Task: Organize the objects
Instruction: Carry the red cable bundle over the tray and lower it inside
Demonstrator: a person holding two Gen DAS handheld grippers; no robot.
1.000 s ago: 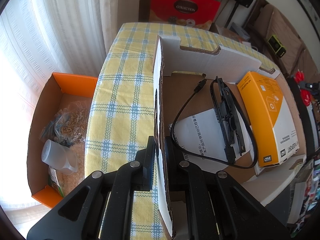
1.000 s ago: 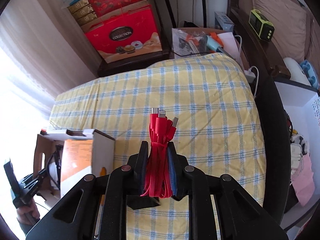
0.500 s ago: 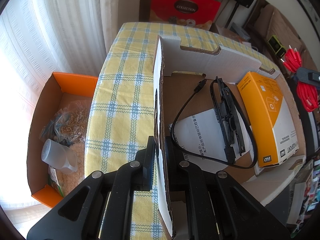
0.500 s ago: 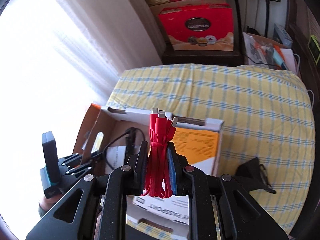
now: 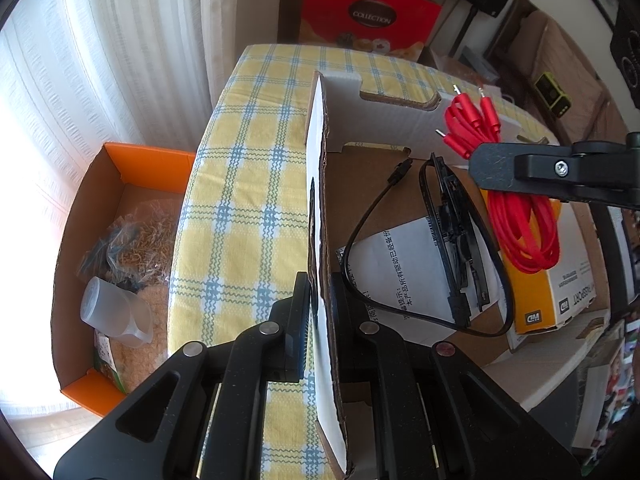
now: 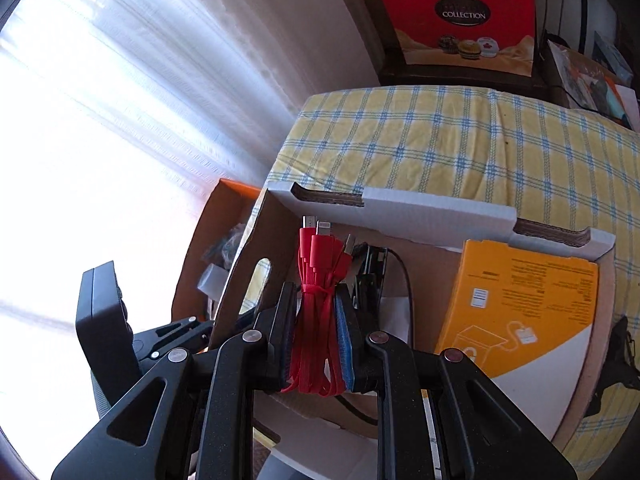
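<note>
Red cable (image 6: 316, 320) (a tied bundle) hangs over the open box (image 5: 400, 128), pinched in the right gripper (image 6: 316, 336). Below lie a black cable (image 5: 360, 236) and yellow carton (image 6: 520, 300). The left gripper (image 5: 320, 312) clamps the box's side wall.

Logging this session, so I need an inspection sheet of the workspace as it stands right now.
Surface: yellow checked cloth, cardboard box resting on it.
Job's things: red cable bundle held above the box; orange package and printed sheet inside.
Clutter: nothing seen.
Grippers: left gripper clamps the box's side wall; right gripper shut on the bundle.
Cables: black cable looped in the box.
Surroundings: orange carton, red gift box, curtain.
</note>
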